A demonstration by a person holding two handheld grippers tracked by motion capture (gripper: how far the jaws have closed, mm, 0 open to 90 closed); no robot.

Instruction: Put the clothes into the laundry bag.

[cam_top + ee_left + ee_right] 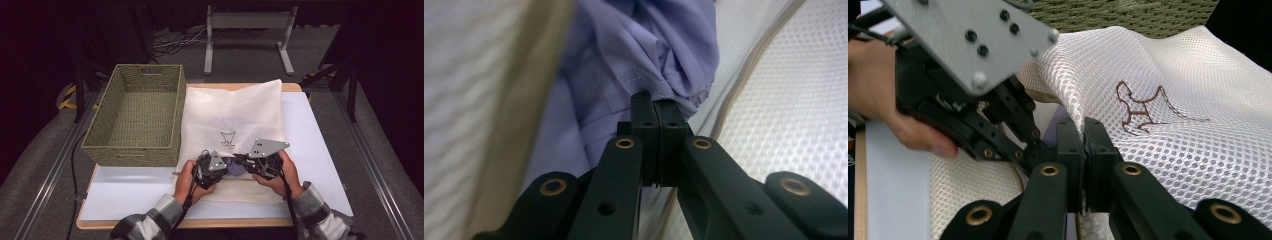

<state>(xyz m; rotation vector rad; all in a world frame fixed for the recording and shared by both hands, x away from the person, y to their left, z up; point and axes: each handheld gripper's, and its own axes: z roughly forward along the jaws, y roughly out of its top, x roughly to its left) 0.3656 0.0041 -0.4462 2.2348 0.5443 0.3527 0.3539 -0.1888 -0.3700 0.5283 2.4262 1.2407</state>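
Garment (639, 45) pinched in left gripper (656, 102) jaws

The person is wearing grey and white checked sleeves (155, 220). The left gripper (656, 107) is showing black jaws with round brass rivets. The right gripper (1083, 135) is looking the same. Each gripper is carrying a grey three-cornered plate (267, 146) with dark screws, and a black cable (287, 192) is trailing from it.
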